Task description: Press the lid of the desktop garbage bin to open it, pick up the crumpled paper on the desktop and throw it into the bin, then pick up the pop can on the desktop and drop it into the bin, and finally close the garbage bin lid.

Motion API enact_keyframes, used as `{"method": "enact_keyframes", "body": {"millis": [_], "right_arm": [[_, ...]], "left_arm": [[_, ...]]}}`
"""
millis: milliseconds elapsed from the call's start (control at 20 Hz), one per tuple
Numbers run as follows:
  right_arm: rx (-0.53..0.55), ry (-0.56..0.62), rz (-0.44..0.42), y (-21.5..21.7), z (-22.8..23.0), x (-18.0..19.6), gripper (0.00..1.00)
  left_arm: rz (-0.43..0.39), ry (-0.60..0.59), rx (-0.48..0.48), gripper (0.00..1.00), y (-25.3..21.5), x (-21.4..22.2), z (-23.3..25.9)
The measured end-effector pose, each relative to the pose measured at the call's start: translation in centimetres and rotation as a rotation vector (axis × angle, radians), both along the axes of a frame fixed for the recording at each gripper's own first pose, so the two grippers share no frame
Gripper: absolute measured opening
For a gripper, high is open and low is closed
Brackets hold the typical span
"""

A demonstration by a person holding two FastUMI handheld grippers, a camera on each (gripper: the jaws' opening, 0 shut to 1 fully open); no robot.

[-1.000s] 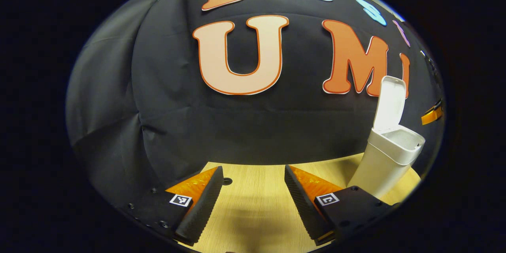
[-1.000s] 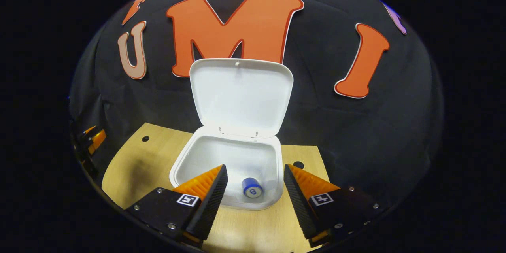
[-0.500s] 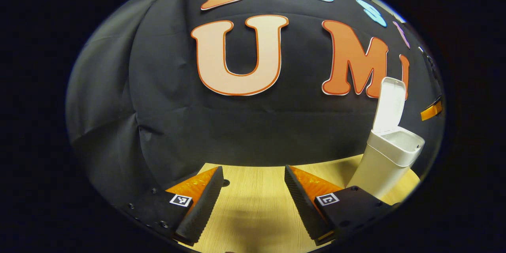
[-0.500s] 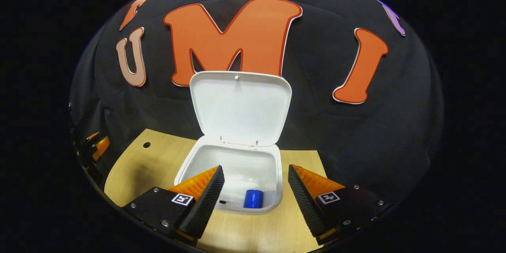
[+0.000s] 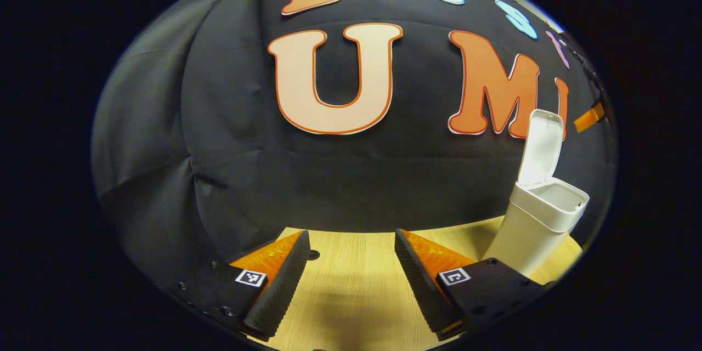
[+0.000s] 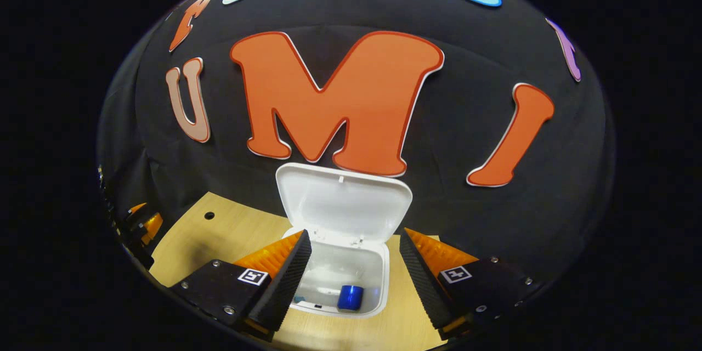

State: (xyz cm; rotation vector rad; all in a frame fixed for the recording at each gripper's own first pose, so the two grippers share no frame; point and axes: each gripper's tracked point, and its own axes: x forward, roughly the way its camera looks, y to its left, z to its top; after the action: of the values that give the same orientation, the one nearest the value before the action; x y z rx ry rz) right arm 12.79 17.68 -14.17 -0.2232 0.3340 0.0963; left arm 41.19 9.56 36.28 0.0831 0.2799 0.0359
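The white desktop bin (image 6: 378,277) stands on the wooden table with its lid (image 6: 343,205) raised upright. A blue pop can (image 6: 350,296) lies on its side at the bottom of the bin, next to pale crumpled paper (image 6: 327,274). My right gripper (image 6: 354,271) hangs open high above the bin's mouth, nothing between its fingers. In the left gripper view the bin (image 5: 535,227) stands at the right, lid (image 5: 540,145) up. My left gripper (image 5: 351,269) is open and empty over bare table, well left of the bin.
The wooden table (image 5: 356,296) ends at the black cloth wall just behind the bin. Small dark holes (image 6: 209,215) mark the tabletop. The left gripper shows at the left edge (image 6: 142,225) of the right gripper view.
My right gripper has risen and pulled back from the bin, so the bin looks smaller and lower. The can has settled on its side inside. The left gripper has held still.
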Motion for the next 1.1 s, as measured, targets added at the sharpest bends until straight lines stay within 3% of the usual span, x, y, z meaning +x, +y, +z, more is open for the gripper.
{"method": "enact_keyframes", "body": {"millis": [300, 600, 900, 1100], "right_arm": [[-0.031, -0.008, 0.032, 2.3, 4.2, 3.5, 0.98], [-0.027, 0.013, 0.048, 3.8, 5.4, 7.1, 0.98], [0.058, 0.145, 0.013, 3.6, 2.8, 9.7, 0.98], [0.047, 0.186, -0.028, 2.0, 1.3, 10.0, 0.99]], "left_arm": [[0.013, 0.003, -0.011, 0.98, 0.4, -0.1, -0.3], [0.032, -0.004, -0.016, 0.98, 0.6, -0.1, -0.3], [0.041, -0.008, -0.006, 0.98, 0.6, 0.0, -0.2], [0.046, -0.014, -0.016, 0.98, 0.7, -0.1, -0.1]]}}
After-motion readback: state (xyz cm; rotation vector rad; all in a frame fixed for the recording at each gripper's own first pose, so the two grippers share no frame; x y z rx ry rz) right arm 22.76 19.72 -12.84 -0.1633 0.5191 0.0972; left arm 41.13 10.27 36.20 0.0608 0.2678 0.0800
